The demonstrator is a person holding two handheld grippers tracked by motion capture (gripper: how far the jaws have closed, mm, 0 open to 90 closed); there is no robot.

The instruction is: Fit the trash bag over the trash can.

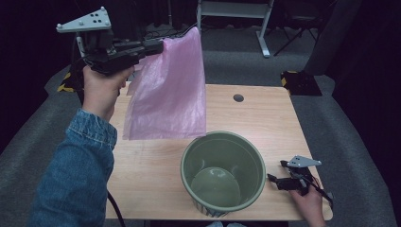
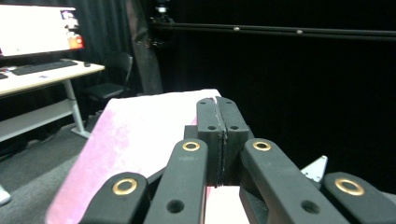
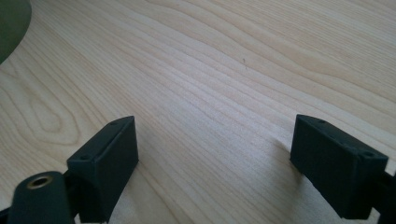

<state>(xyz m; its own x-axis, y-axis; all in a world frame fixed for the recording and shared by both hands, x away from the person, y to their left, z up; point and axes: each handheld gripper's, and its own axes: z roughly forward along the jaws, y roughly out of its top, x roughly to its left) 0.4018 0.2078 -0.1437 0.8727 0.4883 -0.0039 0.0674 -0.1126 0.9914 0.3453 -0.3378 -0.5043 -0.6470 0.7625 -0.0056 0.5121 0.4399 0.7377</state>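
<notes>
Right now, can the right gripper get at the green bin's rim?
Probably yes: the right gripper rests open on the table beside the green bin, nothing between them.

Pale wooden table (image 1: 156, 161) with visible grain, standing on grey carpet (image 1: 331, 123). Near its front edge, slightly right of centre, an olive-green plastic pot (image 1: 223, 172) with a ribbed lower wall, upright and empty. At the near right corner, the right gripper (image 1: 276, 171) resting low on the tabletop, jaws spread wide with bare wood between them. Far right of centre, a small round dark hole (image 1: 238, 98) set in the tabletop. Same light wood grain across the right gripper view.
</notes>
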